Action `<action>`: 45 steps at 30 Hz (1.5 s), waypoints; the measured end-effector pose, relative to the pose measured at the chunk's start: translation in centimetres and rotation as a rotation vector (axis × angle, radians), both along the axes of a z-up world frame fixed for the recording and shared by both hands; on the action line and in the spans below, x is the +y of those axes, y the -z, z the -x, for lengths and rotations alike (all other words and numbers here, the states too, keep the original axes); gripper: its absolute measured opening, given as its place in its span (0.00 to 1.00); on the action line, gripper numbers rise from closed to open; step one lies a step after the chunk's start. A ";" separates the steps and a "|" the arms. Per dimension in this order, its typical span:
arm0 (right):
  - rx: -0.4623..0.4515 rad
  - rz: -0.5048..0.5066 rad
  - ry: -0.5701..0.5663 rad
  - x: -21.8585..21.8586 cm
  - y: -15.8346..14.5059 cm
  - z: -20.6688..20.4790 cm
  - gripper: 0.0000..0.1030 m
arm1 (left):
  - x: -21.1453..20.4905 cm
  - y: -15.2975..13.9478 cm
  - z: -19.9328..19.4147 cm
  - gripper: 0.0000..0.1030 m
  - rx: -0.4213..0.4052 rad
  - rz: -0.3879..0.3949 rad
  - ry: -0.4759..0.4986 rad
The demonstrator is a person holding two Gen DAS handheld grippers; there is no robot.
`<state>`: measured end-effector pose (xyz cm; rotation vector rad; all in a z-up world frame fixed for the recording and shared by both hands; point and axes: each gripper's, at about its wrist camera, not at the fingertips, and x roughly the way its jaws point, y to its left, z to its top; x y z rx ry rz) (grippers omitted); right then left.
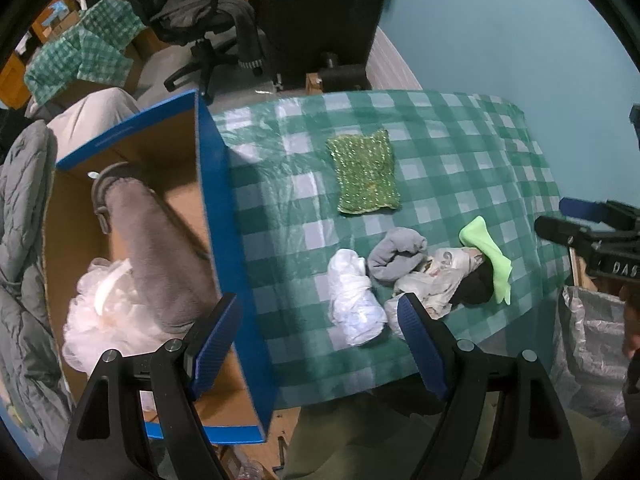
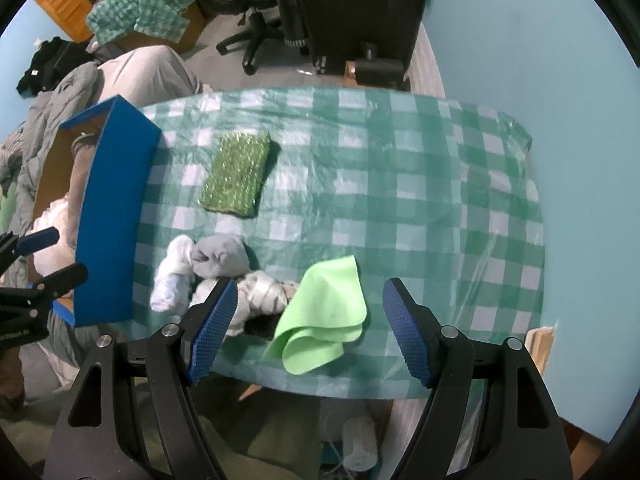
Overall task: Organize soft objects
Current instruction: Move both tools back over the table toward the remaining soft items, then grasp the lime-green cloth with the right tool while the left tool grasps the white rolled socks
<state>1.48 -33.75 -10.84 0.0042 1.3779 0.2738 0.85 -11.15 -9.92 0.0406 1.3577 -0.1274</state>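
Observation:
A blue cardboard box (image 1: pixel 224 216) stands at the table's left edge; inside lie a grey plush item (image 1: pixel 156 248) and a white mesh pouf (image 1: pixel 104 320). On the green checked tablecloth (image 1: pixel 460 152) lie a glittery green sponge cloth (image 1: pixel 366 172), a white bundle (image 1: pixel 354 300), a grey sock (image 1: pixel 396 258), a patterned white cloth (image 1: pixel 440 276) and a light green cloth (image 2: pixel 324 312). My left gripper (image 1: pixel 320 340) is open and empty, straddling the box's near wall. My right gripper (image 2: pixel 308 324) is open and empty above the light green cloth.
An office chair (image 1: pixel 208 28) draped with dark clothes and a black cabinet (image 1: pixel 316 16) stand beyond the table. A grey quilted jacket (image 1: pixel 20 240) lies left of the box. A silvery plastic bag (image 1: pixel 588 344) hangs at the table's right side.

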 end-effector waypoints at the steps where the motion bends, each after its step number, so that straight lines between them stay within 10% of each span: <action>1: 0.010 -0.006 0.001 -0.2 0.5 0.1 0.73 | -0.2 0.3 -0.1 0.79 0.006 0.000 -0.001; 19: 0.125 -0.036 -0.051 0.0 7.1 1.3 0.71 | -2.3 5.6 -0.9 0.79 0.120 0.016 -0.029; 28: 0.161 -0.042 -0.085 -0.6 8.4 1.4 0.16 | -2.4 6.6 -1.0 0.79 0.140 0.015 -0.049; 45: 0.065 0.032 -0.008 -5.9 8.7 -2.6 0.12 | -1.7 7.8 -1.1 0.79 0.158 0.031 -0.107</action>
